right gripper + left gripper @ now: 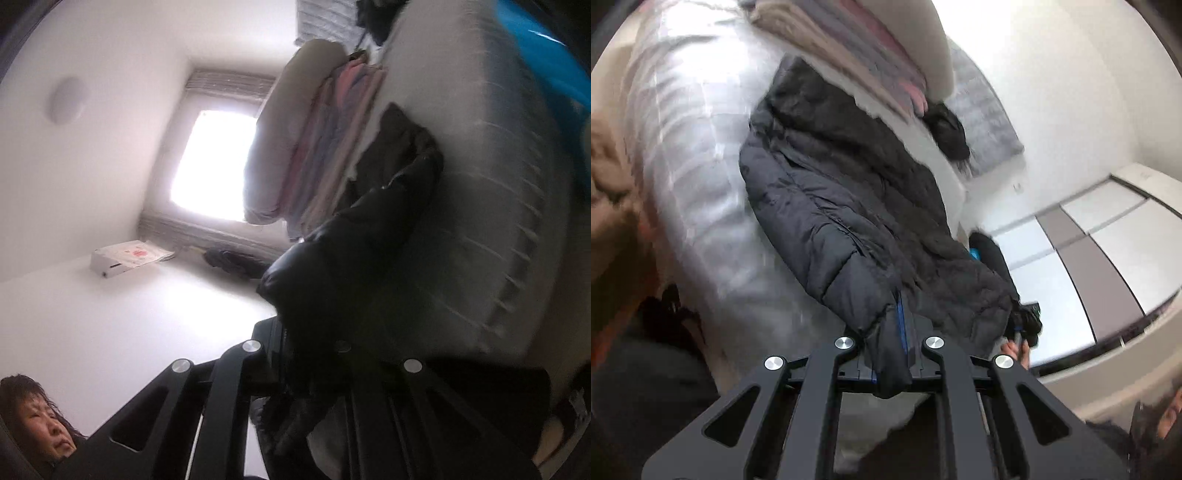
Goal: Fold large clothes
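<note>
A: Left gripper (891, 354) first; jaws clenched on a fold of the black puffer coat (849, 206), low centre of the left wrist frame; a blue strip beside the pinched cloth, likely a pad edge or trim, hard to tell which.

B: Right gripper (306, 354): jaws likewise clamped on a bunched, glossy edge of the same coat, low centre of the right wrist frame; fabric spilling below the jaws too.

A: Outward from the left grip: rest of the coat trailing up and left across the pale bed (687, 155), sprawled, not yet folded; the other handheld gripper and a hand just visible at the coat's far lower-right edge.

B: Beyond, toward the top of the frame: a stack of folded bedding (857, 48), beige, grey and pink; a small dark garment (947, 133) upper right, near a grey pillow (986, 122).

A: Handling, as a judgement: quilted and padded, so soft, bulky, fairly light for its size; shell shiny, probably slippery; thick padding apt to spring back and resist a crease.

B: Hold: pinching a seam, hem or cuff likely safer than smooth panel; a thin pinch of slick shell liable to creep out under the hanging weight.

A: Both grips near one end, apparently; corners held wide apart probably best for a flat fold; sleeves likely to flop loose.
</note>
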A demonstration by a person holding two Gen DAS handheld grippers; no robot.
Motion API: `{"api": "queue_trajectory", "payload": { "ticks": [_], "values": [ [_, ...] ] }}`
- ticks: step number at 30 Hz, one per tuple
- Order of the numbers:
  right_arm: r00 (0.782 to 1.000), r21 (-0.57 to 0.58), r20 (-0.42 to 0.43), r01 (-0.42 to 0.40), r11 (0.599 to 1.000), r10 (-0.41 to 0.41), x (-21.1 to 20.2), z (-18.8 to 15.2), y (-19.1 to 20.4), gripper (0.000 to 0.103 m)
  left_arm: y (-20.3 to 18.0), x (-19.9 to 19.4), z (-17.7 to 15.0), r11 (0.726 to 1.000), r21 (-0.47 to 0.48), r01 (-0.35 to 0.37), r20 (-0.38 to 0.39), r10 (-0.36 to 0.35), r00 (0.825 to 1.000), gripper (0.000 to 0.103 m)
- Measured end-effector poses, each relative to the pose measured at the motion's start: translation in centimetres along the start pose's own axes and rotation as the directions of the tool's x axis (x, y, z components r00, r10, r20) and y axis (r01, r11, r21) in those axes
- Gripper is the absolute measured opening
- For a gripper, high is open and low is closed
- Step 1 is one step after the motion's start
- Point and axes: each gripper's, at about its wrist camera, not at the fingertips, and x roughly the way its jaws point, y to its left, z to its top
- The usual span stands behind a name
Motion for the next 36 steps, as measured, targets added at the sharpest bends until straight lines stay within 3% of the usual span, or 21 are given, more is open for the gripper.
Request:
{"api": "queue_trajectory", "payload": {
  "ticks": [5, 7, 8, 9, 10, 16, 17, 18, 19, 21, 24, 36],
  "values": [
    [0.998, 0.136, -0.009, 0.056, 0.989, -0.055, -1.6, -2.8, -5.3, 0.012, 2.4, 3.0, -2.5, 0.994, -0.059, -0.096, -0.165, 0.085, 0.983, 0.015],
    [0.998, 0.177, -0.006, 0.066, 0.982, -0.066, -1.6, -2.9, -6.6, 0.023, 3.1, 3.9, -2.7, 0.990, -0.087, -0.112, -0.193, 0.094, 0.977, 0.030],
    [0.998, 0.191, -0.006, 0.067, 0.979, -0.067, -1.6, -3.0, -7.0, 0.050, 3.3, 4.2, -2.7, 0.989, -0.093, -0.114, -0.199, 0.093, 0.975, 0.042],
    [0.997, 0.195, -0.002, 0.081, 0.977, -0.082, -2.2, -3.1, -7.4, 0.078, 3.4, 4.5, -2.8, 0.989, -0.092, -0.116, -0.200, 0.096, 0.975, 0.047],
    [0.995, 0.198, 0.006, 0.094, 0.976, -0.097, -2.2, -2.8, -7.4, 0.081, 3.5, 4.8, -2.7, 0.989, -0.089, -0.120, -0.203, 0.100, 0.974, 0.048],
    [0.998, 0.179, 0.000, 0.066, 0.982, -0.067, -0.8, -0.7, -7.3, 0.081, 4.6, 5.2, -2.4, 0.989, -0.101, -0.112, -0.167, 0.094, 0.981, 0.045],
    [0.997, 0.174, -0.005, 0.076, 0.982, -0.076, -0.7, -0.6, -7.3, 0.066, 4.8, 4.9, -2.4, 0.989, -0.109, -0.096, -0.149, 0.079, 0.986, 0.035],
    [0.996, 0.172, -0.019, 0.088, 0.981, -0.086, -0.4, -0.7, -7.3, 0.031, 5.0, 4.7, -2.3, 0.988, -0.121, -0.090, -0.138, 0.073, 0.988, 0.028],
    [0.994, 0.175, -0.029, 0.110, 0.979, -0.106, -0.4, -0.8, -7.4, 0.018, 5.3, 4.6, -2.3, 0.988, -0.128, -0.089, -0.132, 0.072, 0.989, 0.026],
    [0.993, 0.171, -0.023, 0.120, 0.978, -0.117, -0.5, -1.2, -7.2, 0.014, 5.4, 4.2, -2.4, 0.988, -0.130, -0.082, -0.113, 0.068, 0.991, 0.017],
    [0.995, 0.174, 0.012, 0.096, 0.980, -0.099, -0.7, -1.6, -7.0, 0.011, 4.7, 3.6, -2.3, 0.991, -0.113, -0.078, -0.081, 0.069, 0.994, 0.012],
    [0.991, 0.077, 0.088, -0.105, 0.992, 0.098, -2.5, -1.7, 0.2, 0.010, -2.6, -2.2, -1.5, 0.998, 0.032, 0.047, 0.026, -0.048, 0.999, 0.010]
  ]
}}
